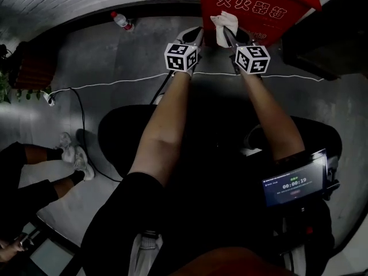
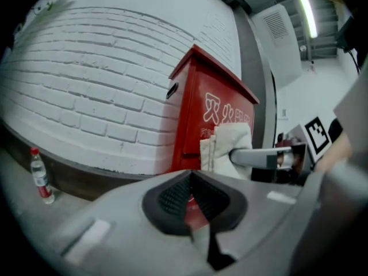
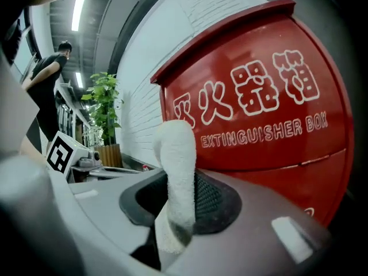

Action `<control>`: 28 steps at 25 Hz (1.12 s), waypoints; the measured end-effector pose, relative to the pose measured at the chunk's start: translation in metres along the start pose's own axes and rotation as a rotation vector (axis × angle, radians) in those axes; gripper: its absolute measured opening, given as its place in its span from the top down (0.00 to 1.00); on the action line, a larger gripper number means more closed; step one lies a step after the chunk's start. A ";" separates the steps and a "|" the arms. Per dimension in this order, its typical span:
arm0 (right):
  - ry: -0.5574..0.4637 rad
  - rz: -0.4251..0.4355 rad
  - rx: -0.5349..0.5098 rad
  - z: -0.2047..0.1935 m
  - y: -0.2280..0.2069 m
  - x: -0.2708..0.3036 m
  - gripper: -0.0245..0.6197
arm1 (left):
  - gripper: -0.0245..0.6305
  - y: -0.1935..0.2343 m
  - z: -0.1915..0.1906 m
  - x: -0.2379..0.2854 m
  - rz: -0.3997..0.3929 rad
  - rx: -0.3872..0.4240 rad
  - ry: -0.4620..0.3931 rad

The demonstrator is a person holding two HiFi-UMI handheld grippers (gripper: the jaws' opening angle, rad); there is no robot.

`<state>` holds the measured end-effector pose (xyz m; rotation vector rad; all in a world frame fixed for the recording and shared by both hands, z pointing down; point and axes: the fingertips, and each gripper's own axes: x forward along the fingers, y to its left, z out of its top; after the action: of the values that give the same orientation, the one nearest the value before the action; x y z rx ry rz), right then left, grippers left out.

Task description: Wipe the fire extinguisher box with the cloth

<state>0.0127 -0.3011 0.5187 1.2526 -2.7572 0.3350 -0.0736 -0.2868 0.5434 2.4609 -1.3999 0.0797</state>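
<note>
The red fire extinguisher box (image 1: 259,4) stands against the wall at the top of the head view, and its lettered front (image 3: 270,114) fills the right gripper view. My right gripper (image 1: 233,36) is shut on a white cloth (image 1: 224,26), which stands up between its pads (image 3: 178,171) just short of the box front. In the left gripper view the cloth (image 2: 230,145) hangs in front of the box (image 2: 198,108). My left gripper (image 1: 192,36) is held beside the right one, a little left of the box. Its jaws (image 2: 194,197) are shut, with nothing in them.
A water bottle (image 1: 122,20) stands on the floor by the white brick wall (image 2: 103,85), left of the box. A white cable (image 1: 115,84) runs across the grey floor. A seated person's legs (image 1: 34,165) are at the left. A potted plant (image 3: 103,105) and a standing person (image 3: 49,79) are further off.
</note>
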 end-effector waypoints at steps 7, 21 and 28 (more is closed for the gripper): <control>0.037 0.048 0.031 -0.043 0.011 0.033 0.80 | 0.96 0.022 -0.036 0.012 0.027 -0.011 0.038; 0.051 -0.080 0.053 -0.046 -0.009 0.051 0.80 | 0.96 0.001 -0.026 0.035 -0.038 0.013 0.027; 0.053 -0.087 0.019 -0.041 -0.016 0.039 0.80 | 0.96 -0.013 -0.025 0.040 -0.046 0.012 0.025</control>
<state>-0.0013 -0.3307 0.5676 1.3437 -2.6518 0.3812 -0.0389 -0.3070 0.5719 2.4915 -1.3353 0.1086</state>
